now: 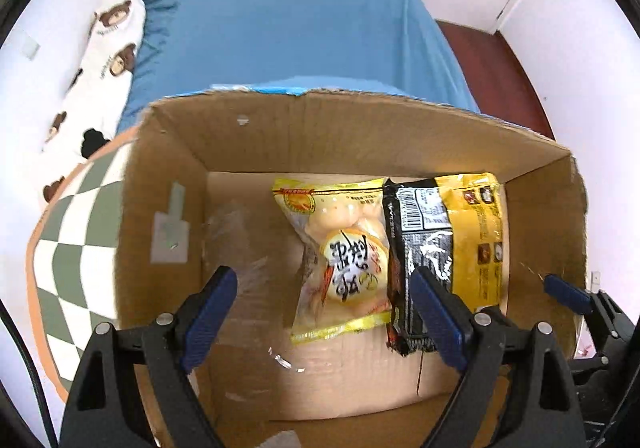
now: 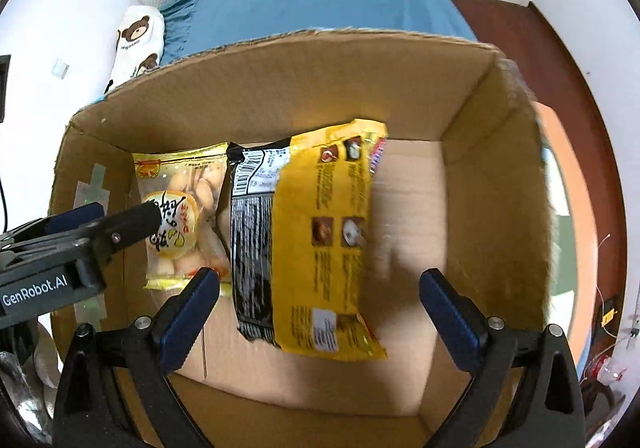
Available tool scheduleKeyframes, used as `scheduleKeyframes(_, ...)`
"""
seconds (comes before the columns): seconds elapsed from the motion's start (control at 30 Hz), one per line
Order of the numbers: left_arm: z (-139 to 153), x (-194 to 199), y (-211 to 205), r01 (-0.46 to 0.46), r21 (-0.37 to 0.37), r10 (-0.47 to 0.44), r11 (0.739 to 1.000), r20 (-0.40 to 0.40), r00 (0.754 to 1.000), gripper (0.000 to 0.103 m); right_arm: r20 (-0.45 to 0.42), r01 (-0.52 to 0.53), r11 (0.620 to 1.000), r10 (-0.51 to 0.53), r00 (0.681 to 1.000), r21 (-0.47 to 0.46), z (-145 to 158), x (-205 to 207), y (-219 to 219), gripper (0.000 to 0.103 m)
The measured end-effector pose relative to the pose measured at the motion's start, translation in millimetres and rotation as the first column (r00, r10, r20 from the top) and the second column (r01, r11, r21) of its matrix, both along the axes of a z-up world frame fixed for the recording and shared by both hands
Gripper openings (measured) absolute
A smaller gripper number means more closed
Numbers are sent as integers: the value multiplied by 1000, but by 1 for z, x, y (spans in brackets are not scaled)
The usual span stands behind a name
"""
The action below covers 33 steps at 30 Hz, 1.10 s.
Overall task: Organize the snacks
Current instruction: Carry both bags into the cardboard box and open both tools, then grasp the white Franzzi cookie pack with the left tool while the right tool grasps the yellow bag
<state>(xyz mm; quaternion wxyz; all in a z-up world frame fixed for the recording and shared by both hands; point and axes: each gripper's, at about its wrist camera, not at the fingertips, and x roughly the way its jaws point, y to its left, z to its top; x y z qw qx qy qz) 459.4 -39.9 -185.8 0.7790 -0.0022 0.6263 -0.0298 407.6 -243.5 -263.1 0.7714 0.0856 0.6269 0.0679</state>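
Cardboard box (image 2: 280, 80) holding two snack packs side by side: the yellow-and-black packet (image 2: 320, 240) at centre, the clear bun pack (image 2: 180, 216) touching it at 9 o'clock. Both the left tongs (image 1: 324, 312) and the right tongs (image 2: 316, 320) stand wide above them, gripping nothing. Risk, as a judgement: a fingertip dragged across the yellow-and-black packet, lying loose, could skew the row or ride it onto the bun pack.

Matt cardboard box (image 1: 248, 136) holds glossy plastic snack packets (image 2: 320, 240).
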Motion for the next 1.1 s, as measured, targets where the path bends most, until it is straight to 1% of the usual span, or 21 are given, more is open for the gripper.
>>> scheduleKeyframes(0.13,27,-28,-3,0,8,-1,1000,72,997,88,76,14,999,-10,997,-49,29,-35,-5,102)
scheduleKeyframes(0.2,41,-45,-5,0,13,-1,1000,106,994,88,110,17,998,-10,994,-66,39,-41,1,102)
scheduleKeyframes(0.23,47,-47,-4,1,11,-3,1000,119,993,88,129,19,997,-9,992,-74,45,-46,2,102)
scheduleKeyframes(0.27,54,-56,-6,4,11,-5,1000,136,991,88,145,23,997,-12,989,-79,61,-57,8,102)
scheduleKeyframes(0.3,59,-60,-5,5,13,-7,1000,150,989,88,161,29,996,-15,987,-85,67,-62,7,102)
scheduleKeyframes(0.33,66,-68,-6,5,11,-7,1000,165,986,88,175,35,996,-20,984,-83,73,-65,9,102)
scheduleKeyframes(0.37,72,-71,-5,6,6,-7,1000,176,984,88,185,41,996,-25,982,-81,73,-64,19,102)
scheduleKeyframes(0.63,118,-118,-7,14,-4,-12,1000,272,962,88,270,75,996,-57,961,-56,113,-110,12,102)
scheduleKeyframes(0.7,125,-128,-8,15,-2,-14,1000,291,957,88,298,80,995,-58,953,-64,125,-123,10,102)
scheduleKeyframes(0.8,133,-142,-10,13,-4,-11,1000,312,950,88,318,86,995,-65,946,-54,137,-139,8,102)
scheduleKeyframes(0.9,136,-156,-12,9,9,-11,1000,328,945,88,344,90,994,-65,937,-55,148,-154,6,102)
scheduleKeyframes(1.0,130,-171,-12,-1,21,-6,1000,327,945,88,354,92,994,-66,933,-59,151,-167,3,102)
scheduleKeyframes(1.1,115,-185,-8,-24,26,15,999,300,954,88,328,89,995,-69,942,-45,142,-183,-2,102)
